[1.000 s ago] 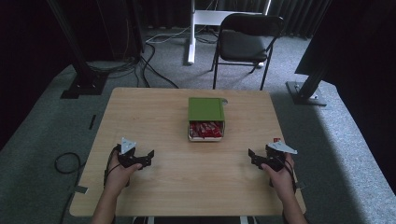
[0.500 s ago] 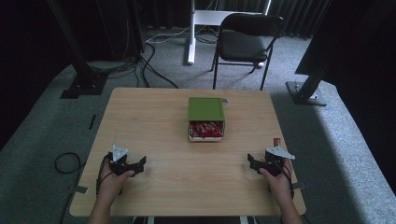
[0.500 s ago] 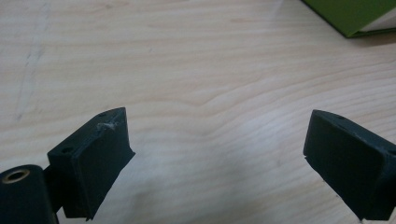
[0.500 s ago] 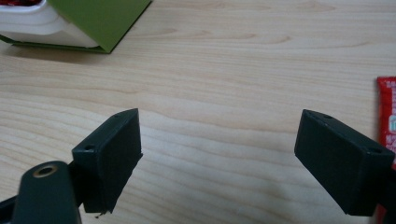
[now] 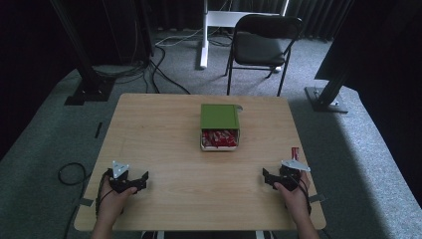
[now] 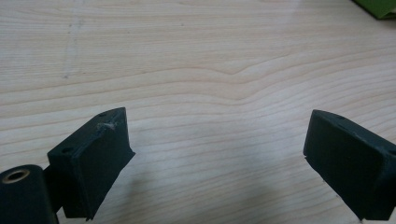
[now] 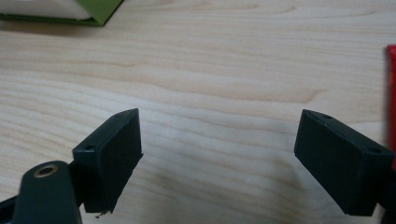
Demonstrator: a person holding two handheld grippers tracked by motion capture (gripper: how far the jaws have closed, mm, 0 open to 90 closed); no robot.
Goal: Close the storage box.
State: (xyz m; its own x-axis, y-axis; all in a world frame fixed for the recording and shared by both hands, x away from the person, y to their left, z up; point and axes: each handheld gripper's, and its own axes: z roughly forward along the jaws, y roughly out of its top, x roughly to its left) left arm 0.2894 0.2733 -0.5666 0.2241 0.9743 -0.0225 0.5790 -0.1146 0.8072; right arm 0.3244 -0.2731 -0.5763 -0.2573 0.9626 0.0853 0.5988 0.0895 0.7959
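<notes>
**Two tools sitting wide and empty, one red packet loose by the right hand**

Both tools are resting low at the near edge of the surface (image 5: 149, 129). Left tool (image 5: 141, 180) is gaping wide, nothing between the jaws, bare wood ahead of it in the left gripper view (image 6: 219, 154). Right tool (image 5: 269, 178) is likewise wide and empty; same in the right gripper view (image 7: 217, 154).

Box (image 5: 219, 126) is sitting mid-surface, well apart from both hands. Green lid (image 5: 219, 116) is covering the far part, near part is lying open with red packets (image 5: 219, 138) showing inside. One stray packet (image 5: 294, 152) is lying just beyond the right hand, near the right edge; its red edge is also showing at the right border of the right gripper view (image 7: 391, 102).

My read: the right tool is lining up on the stray to put it in the box. Advice:
- Turning the right tool so the jaws are straddling the packet's narrow width, not its length.
- Coming in low and flat; the packet is looking thin, so one jaw tip may need to be scraping the wood to get under.
- Closing slowly; foil is likely to be sliding.
- Dropping it into the open near part, clear of the lid.
- Keeping the left tool free to be steadying the box if it is shifting.
</notes>
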